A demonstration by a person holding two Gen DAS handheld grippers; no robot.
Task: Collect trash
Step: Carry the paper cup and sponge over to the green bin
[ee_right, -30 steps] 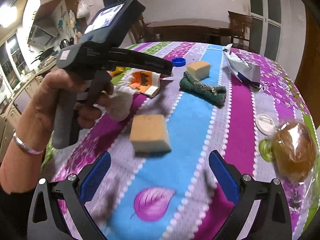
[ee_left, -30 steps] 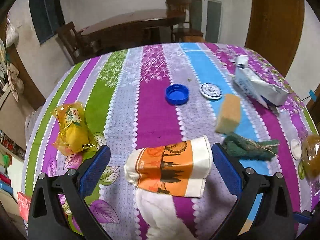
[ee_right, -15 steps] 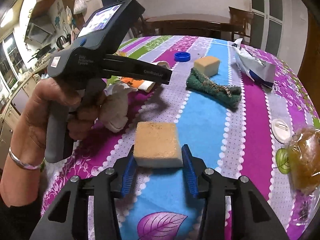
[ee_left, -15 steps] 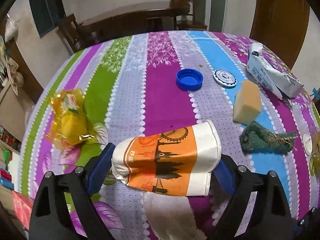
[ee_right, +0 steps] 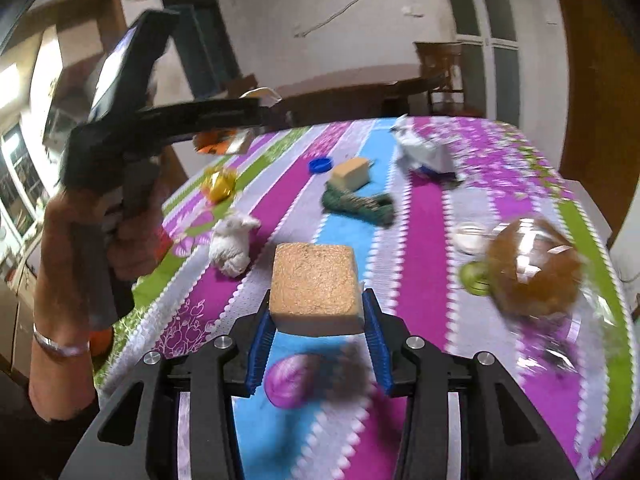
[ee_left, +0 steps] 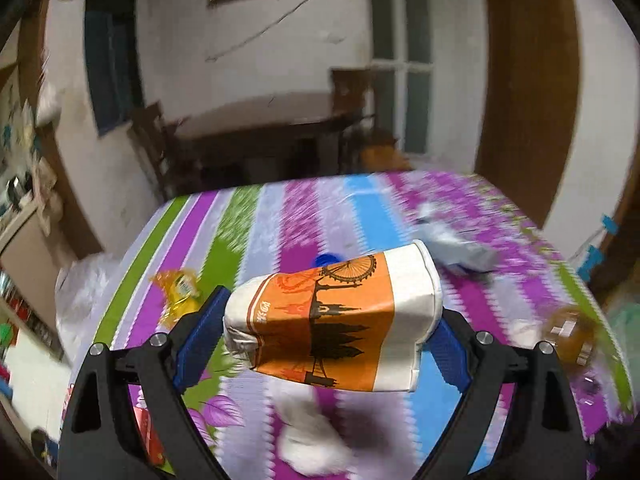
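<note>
My left gripper [ee_left: 326, 340] is shut on a crushed orange and white paper cup [ee_left: 336, 320] and holds it above the striped tablecloth [ee_left: 288, 216]. In the right wrist view the left gripper [ee_right: 256, 114] is raised at the upper left with the cup [ee_right: 222, 142] in it. My right gripper [ee_right: 318, 344] is shut on a tan sponge block [ee_right: 316, 284] and holds it above the table.
On the table lie a white crumpled tissue [ee_right: 232, 242], a yellow wrapper [ee_right: 219, 184], a blue cap [ee_right: 320, 165], a second sponge [ee_right: 352, 173], a green scrubber [ee_right: 358, 204], a white carton [ee_right: 424, 154], a bagged brown item [ee_right: 536, 268] and a white lid [ee_right: 470, 236].
Both grippers have lifted off the table, the left with the paper cup and the right with the sponge block. One second ago both were open around them.
</note>
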